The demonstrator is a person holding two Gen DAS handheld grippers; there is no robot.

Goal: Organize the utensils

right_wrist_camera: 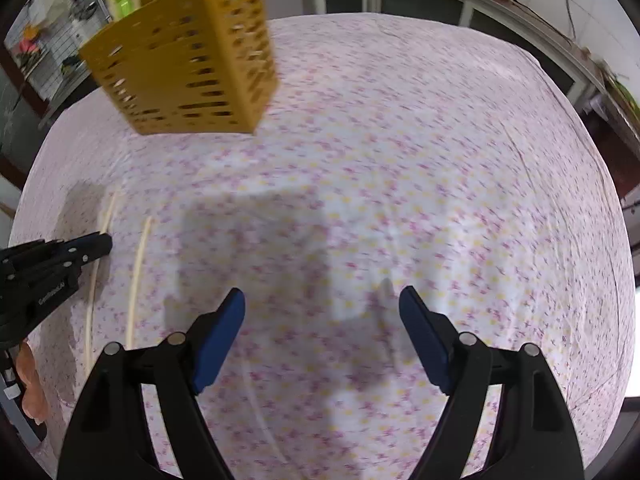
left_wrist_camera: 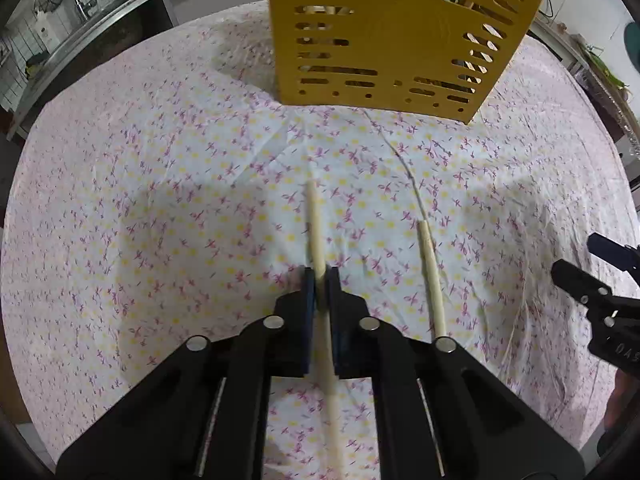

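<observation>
A: Where is the chopstick (left_wrist_camera: 316,224)?
B: Flat on the flowered cloth (left_wrist_camera: 160,200) covering the desk, a second chopstick (left_wrist_camera: 432,280) lying just beside it to the right. The left hand-held gripper (left_wrist_camera: 320,280) has its pads closed on the first one partway along its length; the tip projects toward the yellow holder (left_wrist_camera: 384,40).

A: And the right hand-held gripper (right_wrist_camera: 320,320)?
B: Spread wide, holding nothing, over bare cloth apart from both sticks.

A: Which step is this?
B: Judged as the pick-up: grip made, stick not yet lifted. The holder, upright at the far side, already contains several sticks.

A: What does the next move call for?
B: Probably a lift, a turn to vertical, then lowering into the holder's open top without nudging the neighbour.
</observation>
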